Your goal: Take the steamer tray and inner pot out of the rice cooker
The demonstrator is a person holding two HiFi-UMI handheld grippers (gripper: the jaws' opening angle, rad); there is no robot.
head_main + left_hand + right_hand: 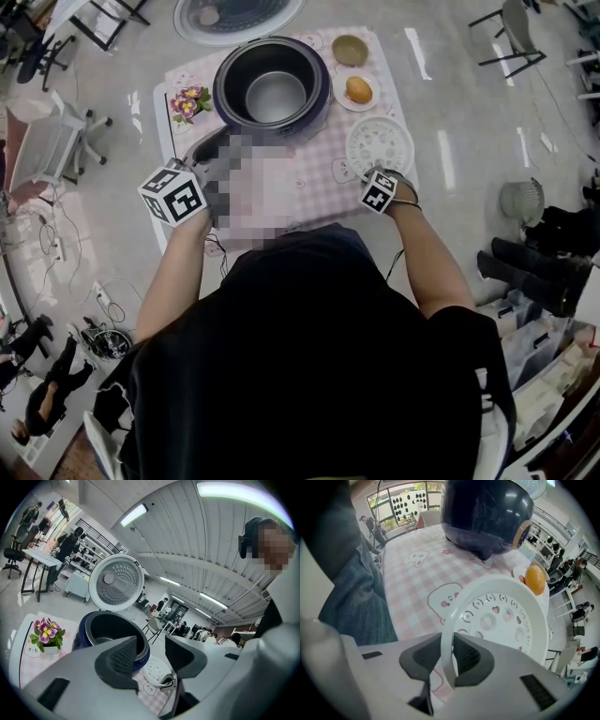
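The dark blue rice cooker (pixel 272 89) stands open at the back of the table, its lid (pixel 116 582) swung up. The metal inner pot (pixel 275 96) sits inside it. The white perforated steamer tray (pixel 380 145) lies to the right of the cooker, low over the checked cloth. My right gripper (pixel 449 656) is shut on the tray's near rim (pixel 446 634). My left gripper (pixel 151 648) is open with nothing in it, held in front of the cooker's left side and pointing at the cooker (pixel 108 630). Its marker cube (pixel 173 195) shows in the head view.
A small pot of flowers (pixel 190 101) stands left of the cooker. Behind the tray are a plate with an orange (pixel 358 90) and a tan bowl (pixel 350 50). The pink checked cloth (pixel 319 164) covers the table. My body presses against the front edge.
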